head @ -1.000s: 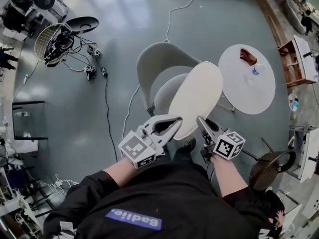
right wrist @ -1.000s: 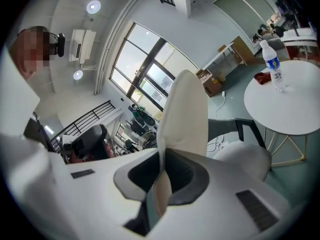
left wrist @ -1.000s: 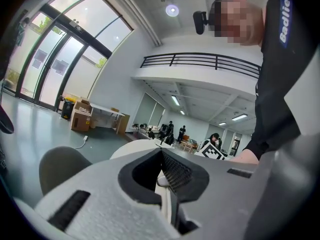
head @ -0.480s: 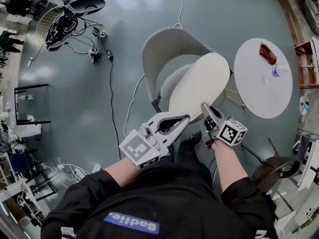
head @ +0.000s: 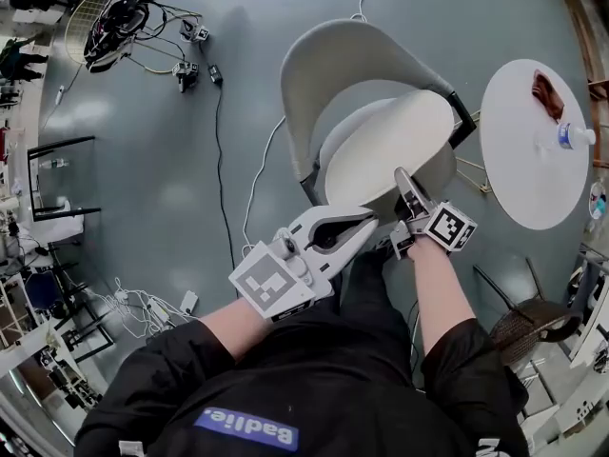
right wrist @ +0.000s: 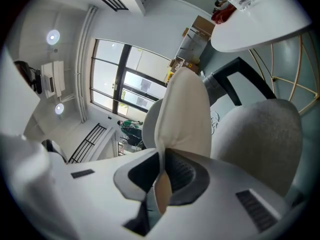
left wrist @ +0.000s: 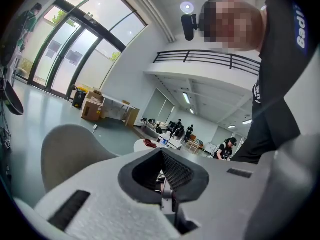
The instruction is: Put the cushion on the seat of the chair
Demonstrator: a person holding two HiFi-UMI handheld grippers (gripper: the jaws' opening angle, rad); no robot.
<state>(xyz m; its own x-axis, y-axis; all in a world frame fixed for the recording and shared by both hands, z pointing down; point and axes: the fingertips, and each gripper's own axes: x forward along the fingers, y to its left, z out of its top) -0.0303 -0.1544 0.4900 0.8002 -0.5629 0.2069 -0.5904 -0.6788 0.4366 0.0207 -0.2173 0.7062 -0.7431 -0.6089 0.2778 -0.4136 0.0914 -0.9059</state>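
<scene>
A cream oval cushion (head: 390,150) hangs tilted just over the seat of the grey shell chair (head: 347,60). My right gripper (head: 402,177) is shut on the cushion's near edge. In the right gripper view the cushion (right wrist: 182,114) rises from between the jaws of the right gripper (right wrist: 162,156), with the grey seat (right wrist: 262,134) to its right. My left gripper (head: 367,219) sits at the cushion's near left rim with its jaws together. The left gripper view shows nothing between the jaws of the left gripper (left wrist: 161,154), and the chair back (left wrist: 67,151) stands at the left.
A round white table (head: 528,174) stands right of the chair with a brown object (head: 544,93) and a small bottle (head: 571,136) on it. A cable (head: 221,150) runs across the floor on the left, near a heap of equipment (head: 114,31). A dark wicker chair (head: 528,322) is at the lower right.
Both grippers have come down with the cushion, which now lies lower and closer over the chair seat. The right gripper has rolled as it sank.
</scene>
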